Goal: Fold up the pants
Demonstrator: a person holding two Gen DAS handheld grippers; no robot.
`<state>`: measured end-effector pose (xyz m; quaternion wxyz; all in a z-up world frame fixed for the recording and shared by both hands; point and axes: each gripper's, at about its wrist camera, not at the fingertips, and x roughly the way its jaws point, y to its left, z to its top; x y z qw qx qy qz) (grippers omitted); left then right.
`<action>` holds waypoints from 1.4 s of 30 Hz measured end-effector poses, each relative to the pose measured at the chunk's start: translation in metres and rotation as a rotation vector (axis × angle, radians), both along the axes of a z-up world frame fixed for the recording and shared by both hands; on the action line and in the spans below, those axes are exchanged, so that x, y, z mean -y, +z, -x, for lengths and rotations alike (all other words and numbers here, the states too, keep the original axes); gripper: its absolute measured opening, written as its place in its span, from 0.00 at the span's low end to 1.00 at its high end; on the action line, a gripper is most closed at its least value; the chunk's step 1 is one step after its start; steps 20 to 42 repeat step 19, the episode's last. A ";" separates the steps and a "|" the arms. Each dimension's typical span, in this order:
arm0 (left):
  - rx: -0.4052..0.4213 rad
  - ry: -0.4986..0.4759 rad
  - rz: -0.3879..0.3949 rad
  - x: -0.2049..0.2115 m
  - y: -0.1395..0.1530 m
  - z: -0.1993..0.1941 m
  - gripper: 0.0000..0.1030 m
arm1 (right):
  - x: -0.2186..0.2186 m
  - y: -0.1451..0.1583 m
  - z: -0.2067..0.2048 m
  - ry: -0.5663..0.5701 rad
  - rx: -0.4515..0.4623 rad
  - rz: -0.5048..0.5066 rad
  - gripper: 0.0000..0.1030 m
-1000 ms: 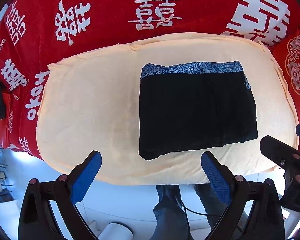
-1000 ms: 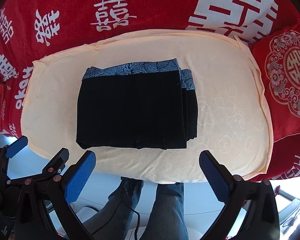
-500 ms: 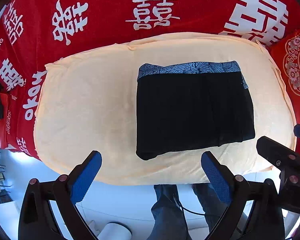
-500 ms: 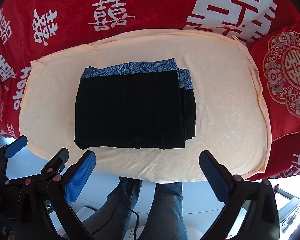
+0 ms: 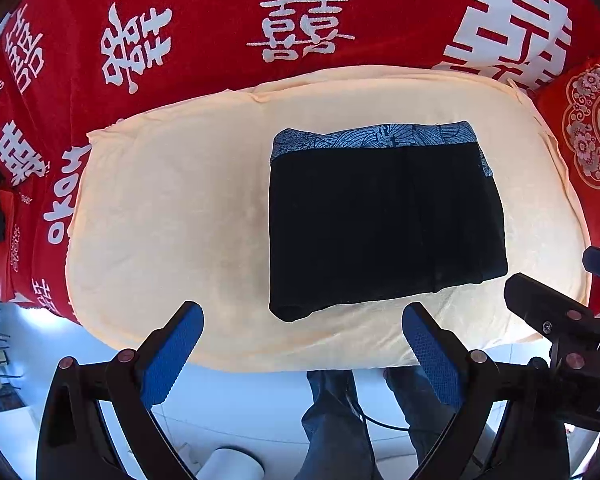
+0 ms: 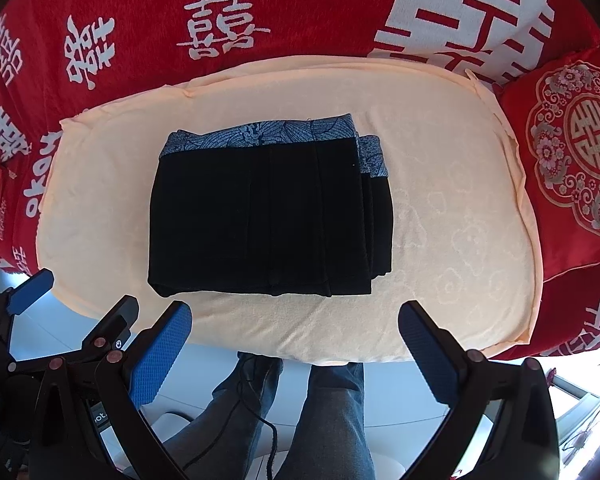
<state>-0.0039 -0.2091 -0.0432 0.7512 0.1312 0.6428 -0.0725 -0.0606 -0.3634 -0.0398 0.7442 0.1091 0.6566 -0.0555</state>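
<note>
Since a second ago the pants [image 5: 384, 216] have slid slightly left in the left view, nothing else changing. Largest is the red cloth [image 5: 204, 20] with white characters, spread under everything. On it lies the peach towel [image 5: 172, 216], and the black pants [image 6: 268, 216] rest folded on the towel's middle, patterned blue waistband [image 6: 260, 136] at the far edge. Both grippers hover near the towel's near edge: left gripper [image 5: 300, 352] and right gripper [image 6: 296, 352] each have jaws spread wide, holding nothing.
</note>
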 end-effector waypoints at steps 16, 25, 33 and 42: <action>0.020 -0.014 0.007 0.003 0.000 0.000 0.97 | -0.003 -0.002 -0.006 0.013 -0.008 0.001 1.00; 0.013 -0.011 0.013 0.001 0.000 0.000 0.97 | -0.003 -0.002 -0.006 0.013 -0.008 0.001 1.00; 0.013 -0.011 0.013 0.001 0.000 0.000 0.97 | -0.003 -0.002 -0.006 0.013 -0.008 0.001 1.00; 0.013 -0.011 0.013 0.001 0.000 0.000 0.97 | -0.003 -0.002 -0.006 0.013 -0.008 0.001 1.00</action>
